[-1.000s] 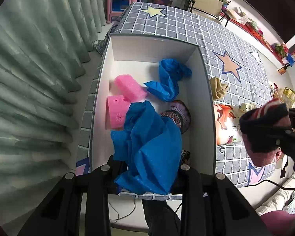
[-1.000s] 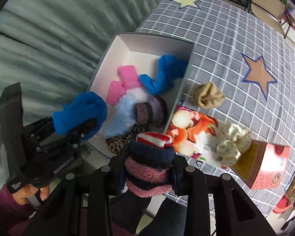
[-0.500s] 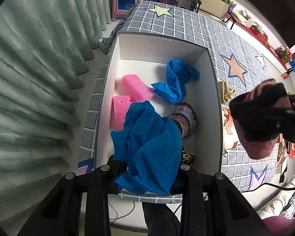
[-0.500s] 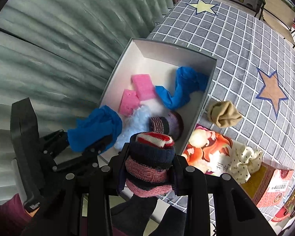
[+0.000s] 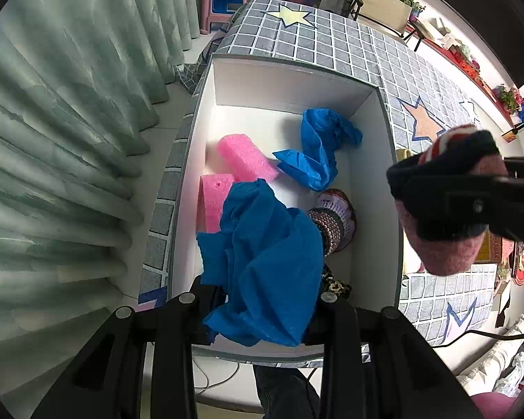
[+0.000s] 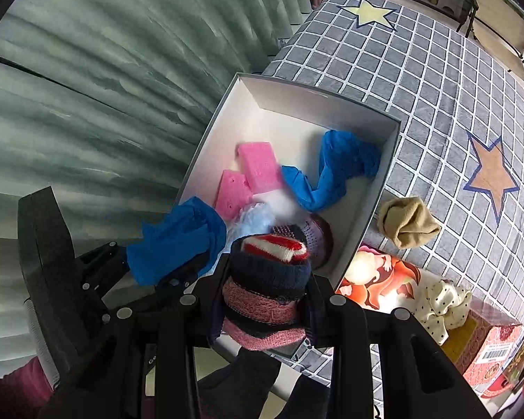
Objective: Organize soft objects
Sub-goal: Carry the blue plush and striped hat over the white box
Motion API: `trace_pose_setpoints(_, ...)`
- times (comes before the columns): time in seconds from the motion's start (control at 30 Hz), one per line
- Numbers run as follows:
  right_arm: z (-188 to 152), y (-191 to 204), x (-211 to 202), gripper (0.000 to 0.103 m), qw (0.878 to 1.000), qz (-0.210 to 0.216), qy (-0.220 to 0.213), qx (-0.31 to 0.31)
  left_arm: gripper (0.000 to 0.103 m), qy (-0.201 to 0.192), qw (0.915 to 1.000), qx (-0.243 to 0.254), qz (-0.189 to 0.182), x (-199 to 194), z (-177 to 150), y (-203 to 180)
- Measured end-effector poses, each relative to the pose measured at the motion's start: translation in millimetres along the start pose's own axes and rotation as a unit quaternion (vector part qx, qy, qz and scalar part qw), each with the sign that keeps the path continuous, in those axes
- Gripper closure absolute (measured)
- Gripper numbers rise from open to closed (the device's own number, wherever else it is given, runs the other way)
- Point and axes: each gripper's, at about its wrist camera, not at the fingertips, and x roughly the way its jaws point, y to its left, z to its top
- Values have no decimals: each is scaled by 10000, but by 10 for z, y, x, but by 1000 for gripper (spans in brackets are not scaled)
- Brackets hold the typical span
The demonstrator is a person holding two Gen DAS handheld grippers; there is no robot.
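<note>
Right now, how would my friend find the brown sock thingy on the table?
Start at the big white box on the grey checked tablecloth. Just outside its right wall, below the orange star, lies the tan sock, bunched into a lump. It is the only plain tan thing; its neighbours are an orange picture pack and a cream spotted cloth.

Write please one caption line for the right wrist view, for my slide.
Right gripper holds a striped knit roll above the white box; left gripper holds blue cloth.
</note>
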Motion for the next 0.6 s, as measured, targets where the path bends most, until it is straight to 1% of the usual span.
trace_pose_setpoints(0.6,103,-22,74,67,10000,0,40,21,67,60,10000,74,-1,40,46,-52)
